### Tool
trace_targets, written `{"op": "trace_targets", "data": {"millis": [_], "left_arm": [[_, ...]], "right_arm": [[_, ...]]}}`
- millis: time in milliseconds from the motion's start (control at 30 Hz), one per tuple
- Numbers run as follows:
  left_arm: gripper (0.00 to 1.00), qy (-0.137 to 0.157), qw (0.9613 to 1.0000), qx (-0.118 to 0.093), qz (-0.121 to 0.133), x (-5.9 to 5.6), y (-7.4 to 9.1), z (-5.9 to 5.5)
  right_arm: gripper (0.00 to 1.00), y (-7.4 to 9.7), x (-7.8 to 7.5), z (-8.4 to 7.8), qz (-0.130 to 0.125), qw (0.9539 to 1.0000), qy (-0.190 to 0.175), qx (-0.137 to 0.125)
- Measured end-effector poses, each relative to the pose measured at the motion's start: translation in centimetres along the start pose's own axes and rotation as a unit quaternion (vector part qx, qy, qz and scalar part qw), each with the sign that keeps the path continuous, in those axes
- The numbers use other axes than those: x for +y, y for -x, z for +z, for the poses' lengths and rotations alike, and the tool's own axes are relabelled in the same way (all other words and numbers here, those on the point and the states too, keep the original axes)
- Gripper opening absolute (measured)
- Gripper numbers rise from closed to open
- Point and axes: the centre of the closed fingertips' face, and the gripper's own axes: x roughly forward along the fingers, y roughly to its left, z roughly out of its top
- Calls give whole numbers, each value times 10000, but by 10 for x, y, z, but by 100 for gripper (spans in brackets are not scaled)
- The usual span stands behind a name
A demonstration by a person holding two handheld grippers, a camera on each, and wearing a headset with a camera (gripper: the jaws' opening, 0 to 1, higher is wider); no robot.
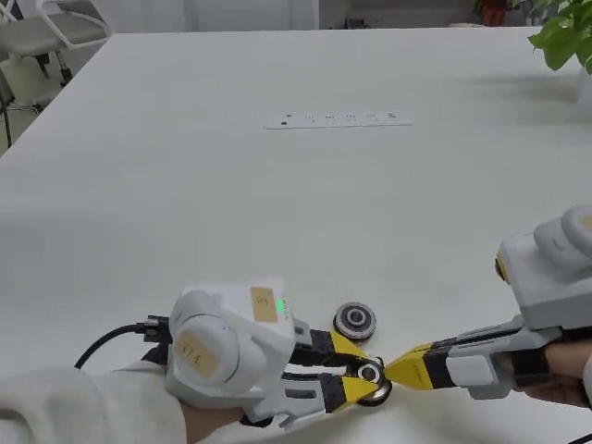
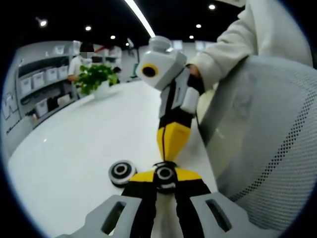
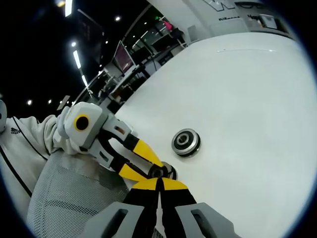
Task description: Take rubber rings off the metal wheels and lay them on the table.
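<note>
My left gripper (image 1: 363,377) pinches the metal wheel (image 1: 371,374), axis upright. My right gripper (image 1: 398,370), jaws pressed together, touches the wheel's right edge.

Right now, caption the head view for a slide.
Left gripper clamps a metal wheel while the right gripper, jaws closed, touches it; a second wheel lies nearby on the table.
</note>
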Motion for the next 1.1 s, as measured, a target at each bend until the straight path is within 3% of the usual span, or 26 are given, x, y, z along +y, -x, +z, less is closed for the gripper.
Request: {"op": "trace_targets", "data": {"millis": [1100], "left_arm": [[14,12,10000,-9,-35,-1,0,0]], "right_arm": [[0,0,6,3,90,9998,149,-44]]}}
